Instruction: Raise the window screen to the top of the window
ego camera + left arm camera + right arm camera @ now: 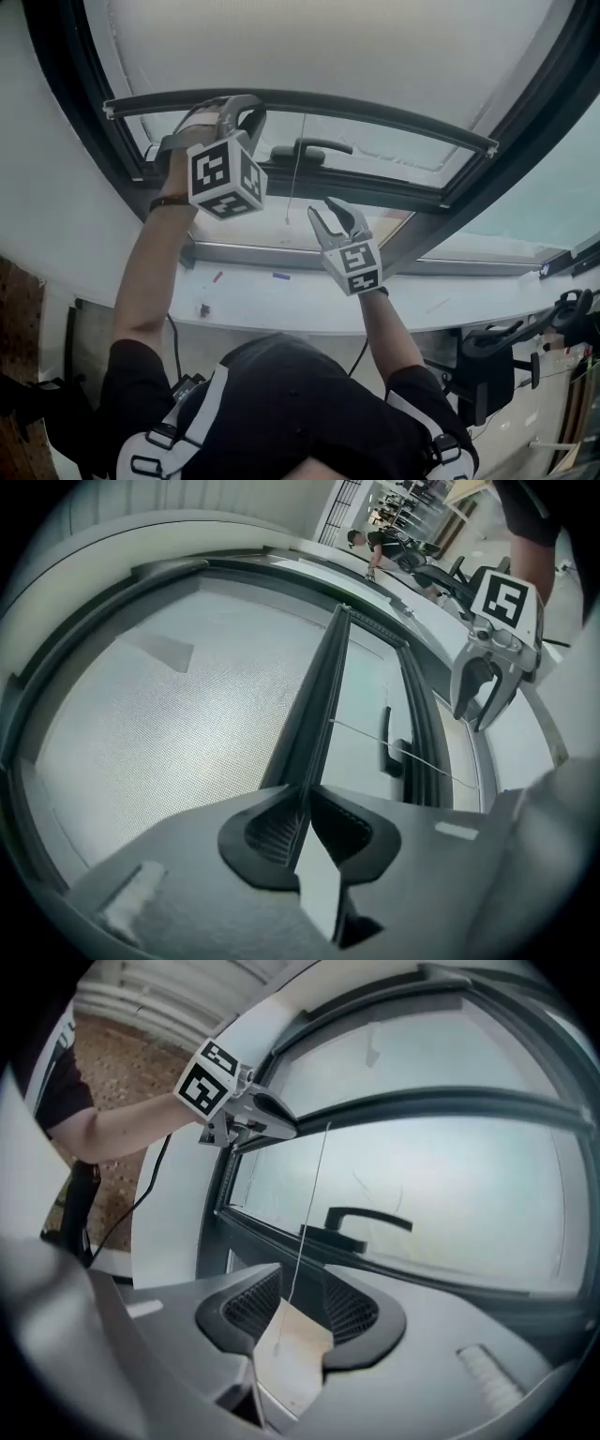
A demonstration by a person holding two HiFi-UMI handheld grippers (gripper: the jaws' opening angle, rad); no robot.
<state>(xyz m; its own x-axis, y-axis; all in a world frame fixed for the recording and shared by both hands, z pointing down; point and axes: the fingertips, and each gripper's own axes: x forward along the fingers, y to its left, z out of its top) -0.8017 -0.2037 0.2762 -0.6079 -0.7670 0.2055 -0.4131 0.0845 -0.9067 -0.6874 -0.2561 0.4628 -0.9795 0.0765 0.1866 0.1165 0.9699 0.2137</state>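
The mesh window screen hangs over the upper part of the pane, and its dark bottom rail runs across the window. My left gripper is shut on that rail near its left end; in the left gripper view the jaws pinch the rail. A thin pull cord drops from the rail. My right gripper is lower, near the cord's end, and open. In the right gripper view the cord hangs in the gap of the right gripper, with neither pad pressing it.
A dark window handle sits on the frame below the rail. The white sill holds small items. An office chair stands at lower right. A brick wall is to the left. A person bends far off.
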